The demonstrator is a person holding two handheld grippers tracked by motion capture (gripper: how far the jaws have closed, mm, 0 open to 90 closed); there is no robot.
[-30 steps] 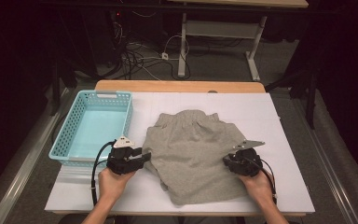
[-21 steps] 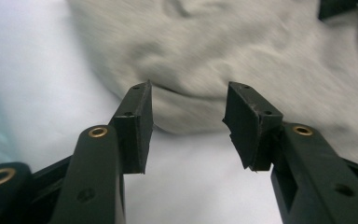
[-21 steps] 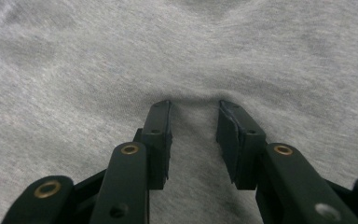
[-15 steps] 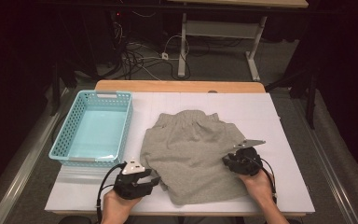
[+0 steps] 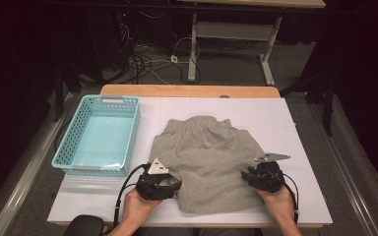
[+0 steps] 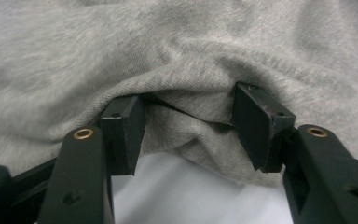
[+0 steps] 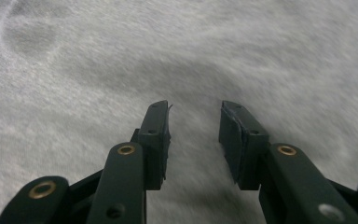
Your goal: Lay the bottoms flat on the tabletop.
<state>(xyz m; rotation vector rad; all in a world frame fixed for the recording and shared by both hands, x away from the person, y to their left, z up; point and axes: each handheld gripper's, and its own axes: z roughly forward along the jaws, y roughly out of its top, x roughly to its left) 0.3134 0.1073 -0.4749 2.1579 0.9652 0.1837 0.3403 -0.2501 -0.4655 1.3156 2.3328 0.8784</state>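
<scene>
A grey garment [image 5: 206,157] lies spread flat on the white table [image 5: 275,118]. My left gripper [image 5: 176,183] sits at the garment's near left edge, pointing into the cloth. In the left gripper view the garment's hem [image 6: 182,121] sags loosely between the jaws of the left gripper [image 6: 189,98]. Those jaws have just been opening, and the pads stand apart from the fold. My right gripper [image 5: 248,177] rests over the garment's near right edge. In the right gripper view the right gripper [image 7: 193,106] hovers open above smooth grey cloth [image 7: 177,56], with nothing gripped.
A light blue plastic basket [image 5: 91,169] stands on the table's left side, close to my left hand. A wooden strip [image 5: 187,91] borders the table's far edge. Cables and table legs lie on the floor beyond.
My left hand has slid toward the near edge and to the right along the garment's left side. Right hand has stayed put.
</scene>
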